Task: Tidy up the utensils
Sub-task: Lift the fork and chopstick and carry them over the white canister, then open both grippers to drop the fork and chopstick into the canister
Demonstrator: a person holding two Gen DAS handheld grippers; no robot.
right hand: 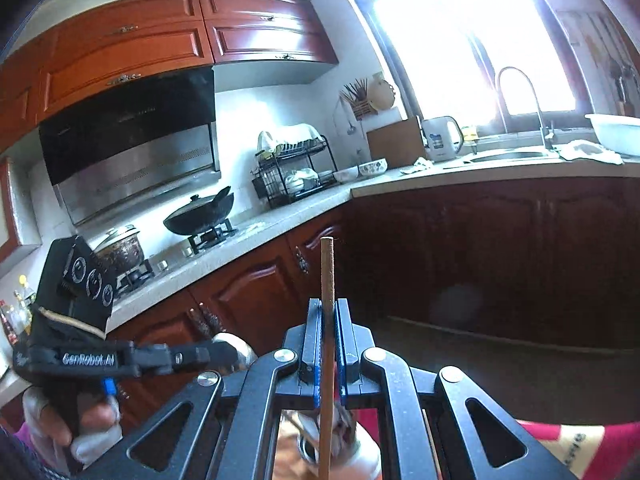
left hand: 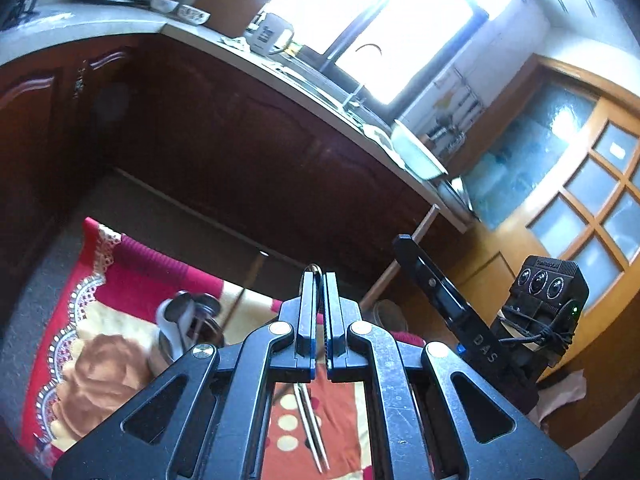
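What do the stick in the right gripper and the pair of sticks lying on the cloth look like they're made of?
Stick in the right gripper: looks like wood or bamboo, matte brown with a blunt, flat-cut top end. Pair on the patterned cloth: likely stainless steel chopsticks, silvery, glossy, tapering to thin tips. Coated plastic can't be ruled out.

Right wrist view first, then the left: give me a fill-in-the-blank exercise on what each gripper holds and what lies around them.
1. The right gripper is shut on a brown wooden ____, which sticks up past its fingertips.
2. On the stove, the black wok has a ____ resting on it.
3. In the left wrist view, two metal chopsticks lie on a patterned ____.
4. The faucet stands in front of a bright ____.

Missing words: chopstick; lid; cloth; window
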